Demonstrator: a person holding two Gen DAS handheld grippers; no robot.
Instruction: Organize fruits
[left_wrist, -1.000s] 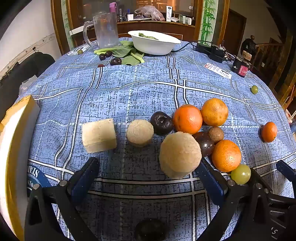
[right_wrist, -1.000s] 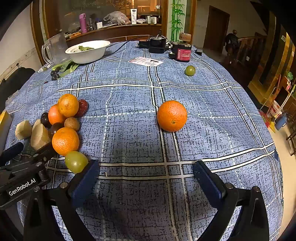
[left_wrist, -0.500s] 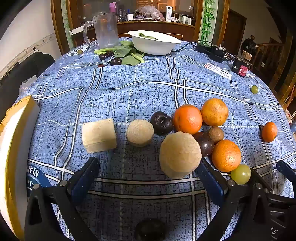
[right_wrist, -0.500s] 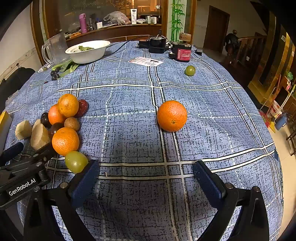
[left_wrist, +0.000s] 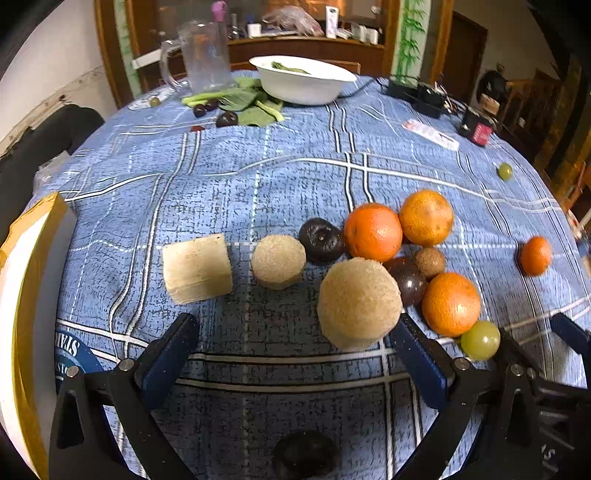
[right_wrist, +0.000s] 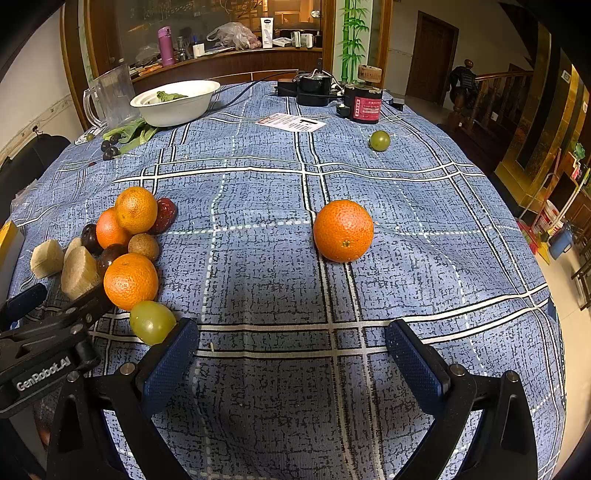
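Right wrist: lone orange (right_wrist: 343, 230) ahead of right tool (right_wrist: 295, 360), spread wide, empty.

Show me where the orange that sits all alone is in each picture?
Left wrist view: the lone round orange fruit sits small at the far right edge, apart from the fruit pile.
Right wrist view: the same orange sits big near the middle, ahead of the open right tool.
Shared landmark: the white bowl with green leaves at the table's far side.

Bare cloth (right_wrist: 258, 229) between fruit cluster (right_wrist: 125, 240) and lone orange (right_wrist: 343, 230)
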